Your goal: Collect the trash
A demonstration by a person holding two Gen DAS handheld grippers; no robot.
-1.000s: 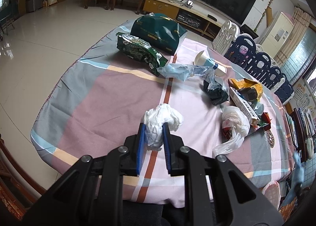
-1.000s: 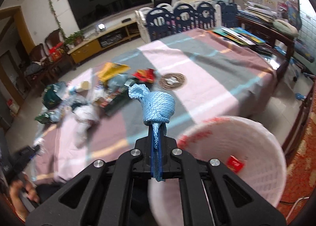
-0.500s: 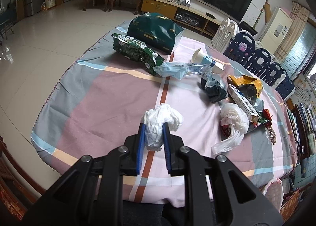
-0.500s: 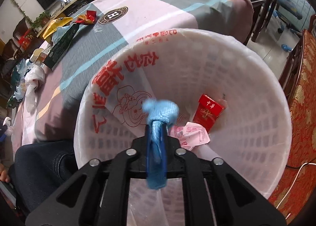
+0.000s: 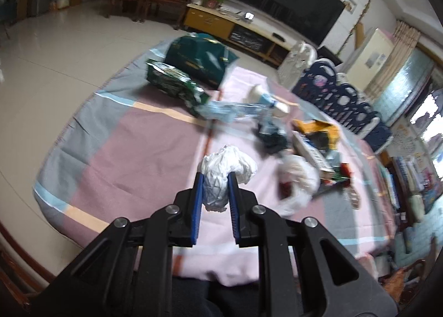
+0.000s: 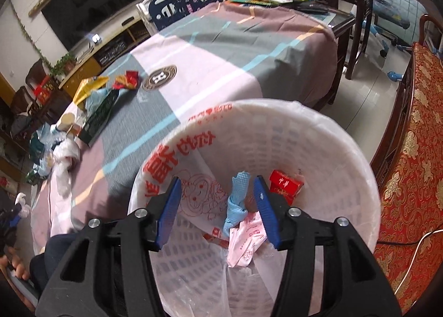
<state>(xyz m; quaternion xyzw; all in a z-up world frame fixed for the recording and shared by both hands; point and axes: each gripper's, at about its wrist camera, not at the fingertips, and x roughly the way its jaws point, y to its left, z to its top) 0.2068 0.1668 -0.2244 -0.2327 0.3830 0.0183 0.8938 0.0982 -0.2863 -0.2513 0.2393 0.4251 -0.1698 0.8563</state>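
Only the right wrist view shows the white basket (image 6: 346,151) beside the desk (image 6: 221,48), where the right hand-held gripper (image 6: 217,192) is opening, the blue cloth (image 6: 236,203) loose between its jaws. Only the left wrist view shows the left hand-held gripper (image 5: 215,182) pinching a crumpled white wad (image 5: 225,167) above the littered desk.

1. Left wrist view: the camera sits just behind the left gripper (image 5: 215,187) and looks forward and down along its fingers, from above the near edge of the table (image 5: 133,145). The litter pile (image 5: 310,145) lies toward 1 o'clock, the television (image 5: 282,12) at 12 o'clock.
2. Right wrist view: the camera sits behind the right gripper (image 6: 217,195) and looks steeply down, close above the white basket (image 6: 318,134) beside the table.
3. Shared field: the checked tablecloth, the litter pile (10 o'clock in the right view) and the television.
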